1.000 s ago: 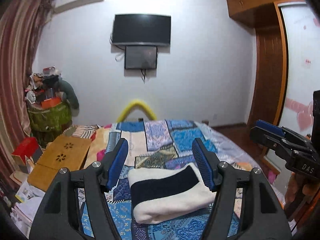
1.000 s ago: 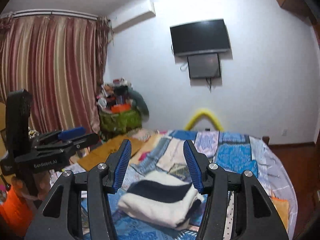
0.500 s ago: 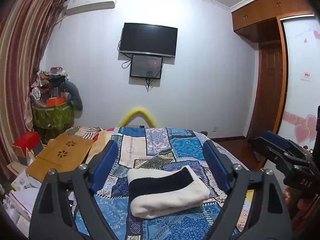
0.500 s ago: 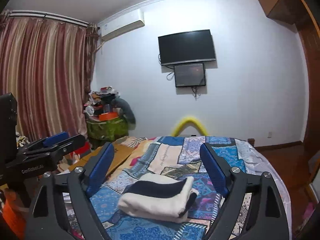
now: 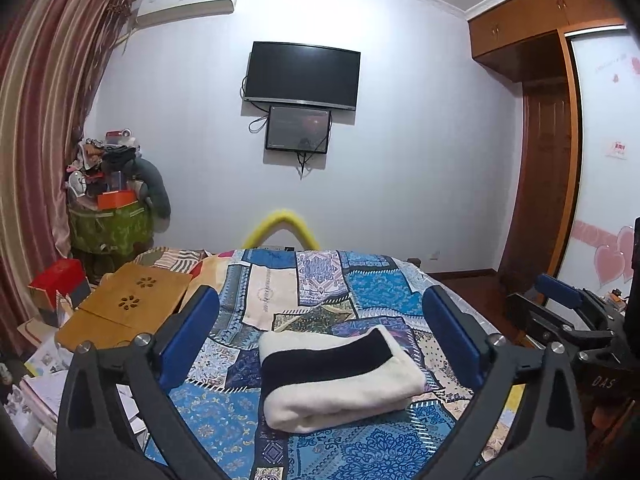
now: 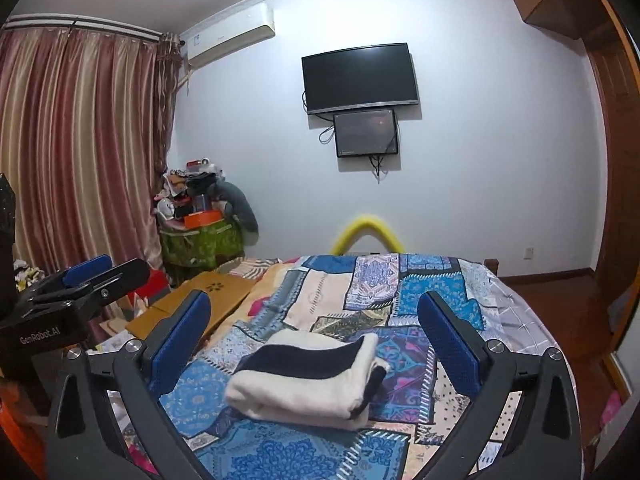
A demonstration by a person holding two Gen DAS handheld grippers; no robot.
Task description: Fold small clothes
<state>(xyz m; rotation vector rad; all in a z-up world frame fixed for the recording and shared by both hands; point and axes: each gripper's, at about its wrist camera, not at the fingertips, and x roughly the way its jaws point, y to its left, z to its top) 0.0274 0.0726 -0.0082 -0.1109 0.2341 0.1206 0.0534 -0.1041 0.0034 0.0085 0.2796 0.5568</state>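
Note:
A folded cream garment with a navy band lies flat on the blue patchwork quilt of the bed. My left gripper hovers just short of it, its jaws opening wide, and the blue pads stand well clear of the cloth. In the right wrist view the same garment shows its folded edges on the right. My right gripper is likewise opening, with its pads clear of the cloth. Each gripper shows in the other's view: the right one, the left one.
A wooden lap desk rests at the bed's left edge, with a red box and loose papers beside it. A green hamper piled with things stands by the curtain. A yellow foam arch rises behind the bed. A wardrobe fills the right.
Both grippers' jaws have spread from half closed to wide apart. The folded garment lies in the same place on the quilt. Both views have tilted up a little.

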